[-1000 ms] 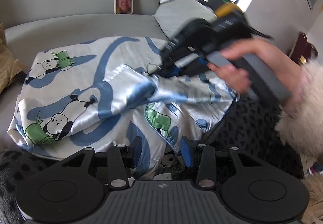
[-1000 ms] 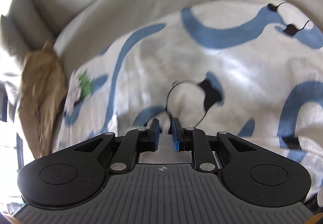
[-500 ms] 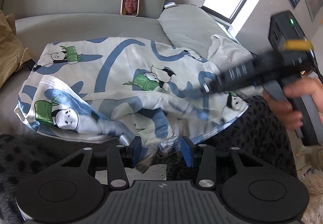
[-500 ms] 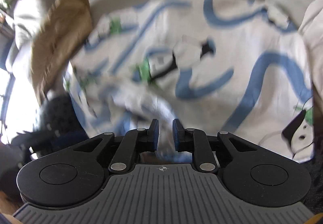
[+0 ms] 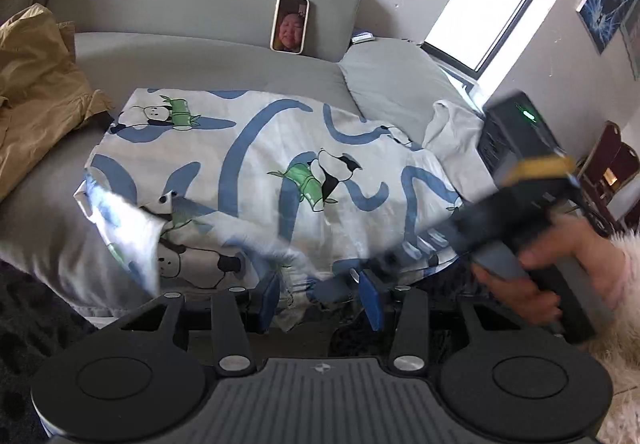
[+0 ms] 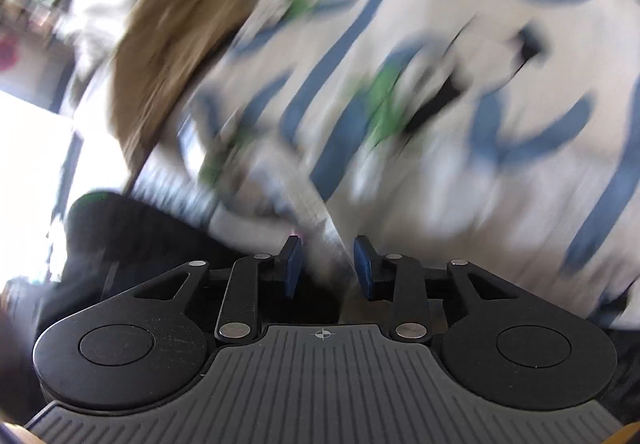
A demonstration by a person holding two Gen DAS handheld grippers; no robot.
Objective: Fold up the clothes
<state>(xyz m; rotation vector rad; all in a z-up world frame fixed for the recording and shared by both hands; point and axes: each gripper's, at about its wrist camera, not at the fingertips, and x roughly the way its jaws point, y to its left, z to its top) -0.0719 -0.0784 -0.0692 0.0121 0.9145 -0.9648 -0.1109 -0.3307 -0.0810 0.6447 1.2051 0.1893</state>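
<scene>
Left to right, left wrist view. Tan garment (image 5: 36,92) bunched at the far left of the grey sofa (image 5: 192,0). Phone (image 5: 290,24) propped on the sofa back, upright.

Panda-print cloth (image 5: 260,164) lies spread over the sofa seat, flatter than a second ago: the raised satin hump that stood mid-cloth is gone, and the near left corner is now a blurred, moving flap. The near hem hangs off the seat edge toward the camera.

Left gripper (image 5: 318,298): fingers part-open with a fold of the near hem between them. The pads do not visibly press on it; cannot tell whether it is truly gripped. Opening has hardly changed.

Right gripper (image 6: 328,268): a second ago its fingers were nearly together; now the jaws are opening, with a grey-white strip of the cloth lying between them, apart from the left pad and close to the right pad. Right wrist view is heavily smeared. The person's hand (image 5: 552,264) and this gripper, seen in the left wrist view, have swung from over the middle of the cloth to its near right edge.

Judgement: the right side is releasing after laying the cloth out; the fold itself is not yet made. Next likely need: a fresh grip on a corner.
</scene>
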